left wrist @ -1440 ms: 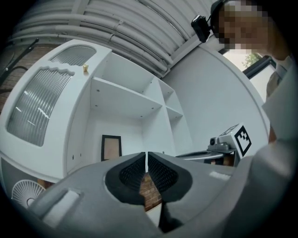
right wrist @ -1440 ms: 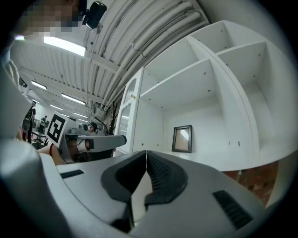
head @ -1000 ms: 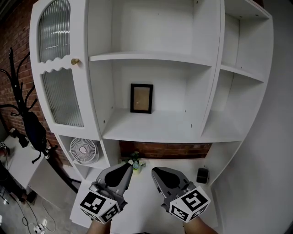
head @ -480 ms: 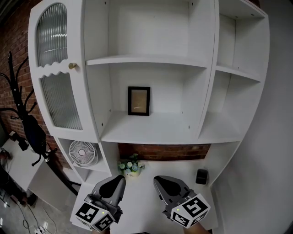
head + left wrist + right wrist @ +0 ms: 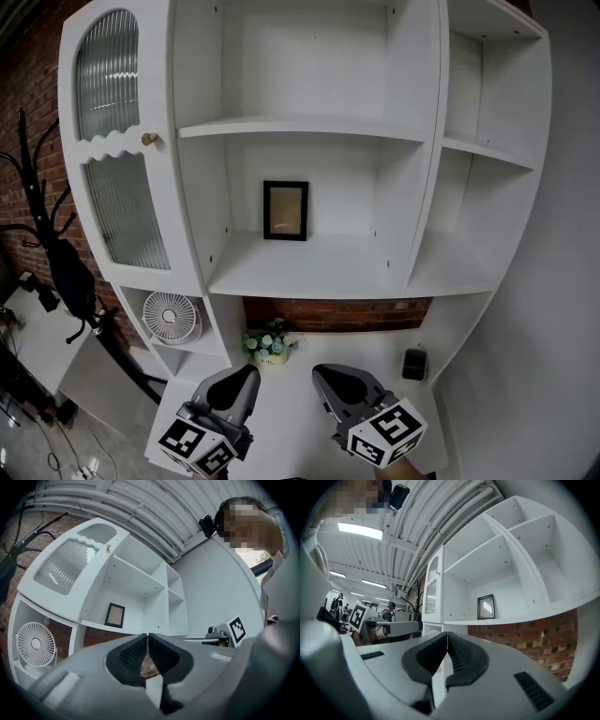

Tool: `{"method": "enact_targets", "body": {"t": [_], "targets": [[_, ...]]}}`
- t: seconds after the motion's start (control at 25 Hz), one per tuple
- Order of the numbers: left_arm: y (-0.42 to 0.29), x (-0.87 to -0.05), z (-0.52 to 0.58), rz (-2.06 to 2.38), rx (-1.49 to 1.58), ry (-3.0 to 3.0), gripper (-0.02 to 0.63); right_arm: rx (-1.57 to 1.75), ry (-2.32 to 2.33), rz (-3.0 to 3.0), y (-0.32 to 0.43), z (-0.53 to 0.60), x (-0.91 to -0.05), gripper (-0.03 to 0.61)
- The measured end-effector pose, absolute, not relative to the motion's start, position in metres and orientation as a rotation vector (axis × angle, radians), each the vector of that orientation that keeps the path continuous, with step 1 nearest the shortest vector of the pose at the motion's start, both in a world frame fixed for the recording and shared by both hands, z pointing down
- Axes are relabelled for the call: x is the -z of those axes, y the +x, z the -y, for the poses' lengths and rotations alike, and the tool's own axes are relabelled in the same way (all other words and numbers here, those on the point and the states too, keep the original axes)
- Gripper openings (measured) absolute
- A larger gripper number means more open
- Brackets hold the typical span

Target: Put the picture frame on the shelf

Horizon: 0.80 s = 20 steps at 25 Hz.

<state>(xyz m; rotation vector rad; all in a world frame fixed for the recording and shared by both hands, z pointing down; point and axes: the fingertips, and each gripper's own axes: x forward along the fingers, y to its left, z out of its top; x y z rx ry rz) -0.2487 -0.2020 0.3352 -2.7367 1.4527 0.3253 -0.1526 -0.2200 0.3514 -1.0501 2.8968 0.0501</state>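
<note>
On mid shelf (image 5: 309, 267), pic frame (image 5: 285, 210) stands upright; L gripper (image 5: 249, 372) & R gripper (image 5: 320, 372) pressed together, empty.

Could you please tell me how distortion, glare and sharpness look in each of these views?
Head view: evenly lit and sharp, though the wide lens bows the uprights of the shelf unit. Left gripper view: strong fisheye, dark corners, the unit appears tilted. Right gripper view: the same fisheye vignette, and a bright reflection sits on the glass of the picture frame.

Head view high behind left gripper (image 5: 249, 374) and right gripper (image 5: 322, 374), facing white shelf unit (image 5: 309, 272), gripper views low along own jaws, all sharing picture frame (image 5: 285, 210) ahead
</note>
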Motion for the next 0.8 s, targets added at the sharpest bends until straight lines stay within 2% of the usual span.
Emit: {"method": "enact_targets", "body": {"t": [0.8], "targets": [[-0.2445,-0.3417,0.2051,-1.434,-0.307,-2.760,0.021,-0.002,-1.076,-2.916,-0.1554,0.2257,-0.3616,0.015]]}}
